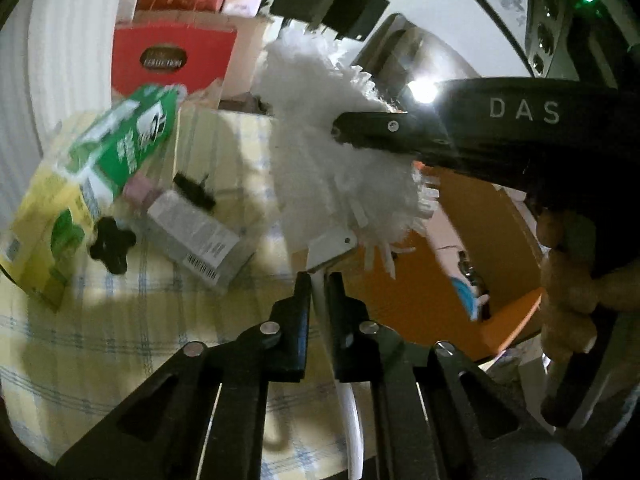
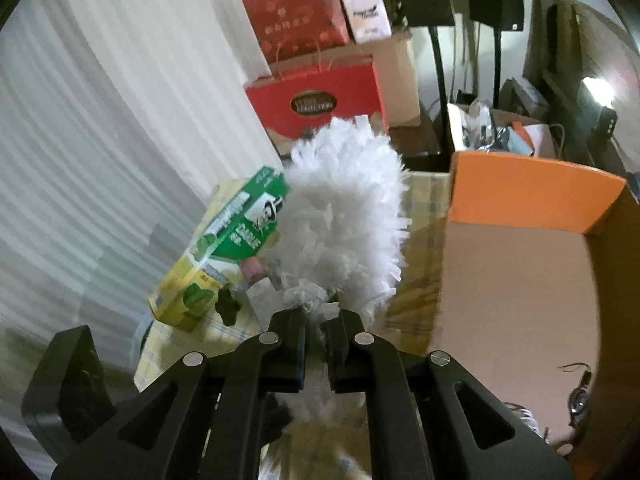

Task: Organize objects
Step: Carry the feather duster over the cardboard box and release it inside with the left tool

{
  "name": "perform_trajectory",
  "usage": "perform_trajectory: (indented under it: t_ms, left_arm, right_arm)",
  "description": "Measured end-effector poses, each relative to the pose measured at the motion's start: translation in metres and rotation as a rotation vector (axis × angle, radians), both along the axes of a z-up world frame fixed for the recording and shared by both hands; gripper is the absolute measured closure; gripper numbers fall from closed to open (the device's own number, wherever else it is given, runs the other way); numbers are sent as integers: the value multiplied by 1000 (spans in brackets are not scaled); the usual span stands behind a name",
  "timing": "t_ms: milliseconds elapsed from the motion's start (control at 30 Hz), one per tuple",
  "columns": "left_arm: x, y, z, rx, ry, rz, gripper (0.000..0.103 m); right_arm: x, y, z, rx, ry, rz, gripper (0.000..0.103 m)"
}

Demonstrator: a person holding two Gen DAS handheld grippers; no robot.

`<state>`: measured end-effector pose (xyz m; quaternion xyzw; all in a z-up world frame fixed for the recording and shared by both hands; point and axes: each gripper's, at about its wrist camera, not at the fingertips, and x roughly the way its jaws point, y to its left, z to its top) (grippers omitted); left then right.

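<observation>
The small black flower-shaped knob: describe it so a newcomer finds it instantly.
On the yellow checked tablecloth, look between the yellow-green carton and the grey barcoded box. The small black flower-shaped knob lies there, the only dark lobed piece among printed packages.

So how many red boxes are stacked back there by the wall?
2. The upper red box sits on top of the pile; the lower red box is under it, behind the white duster. Others may be hidden.

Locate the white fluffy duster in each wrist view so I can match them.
Left wrist: white duster fills upper centre, its handle clamped in the left gripper.
Right wrist: centre, above the right gripper, which grips its fibres.
Shared landmark: green box, left of the duster.
</observation>
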<state>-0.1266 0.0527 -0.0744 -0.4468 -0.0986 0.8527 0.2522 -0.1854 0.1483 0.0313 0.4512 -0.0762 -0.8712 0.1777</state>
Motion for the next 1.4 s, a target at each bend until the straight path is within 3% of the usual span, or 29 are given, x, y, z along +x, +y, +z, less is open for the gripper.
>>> perform_trajectory:
  t_ms: [167,367,700,1000,1400]
  left_arm:
    - [-1,19,22,-18,41,-35,95]
    - [9,25,71,-39,99,-87,95]
    - [-3,86,96,-93,146,-163,96]
    - [-24,138,84,-155,143,-217,97]
    - [-49,173,40,-276,111,-268,96]
  right_arm:
    - [11,19,23,-26,34,-20,97]
    - [25,46,52,-42,90,-60,97]
    - [28,111,73,-102,103,-166,97]
    - [17,166,64,-157,73,-256,97]
    - [1,207,7,-197,-18,-347,97]
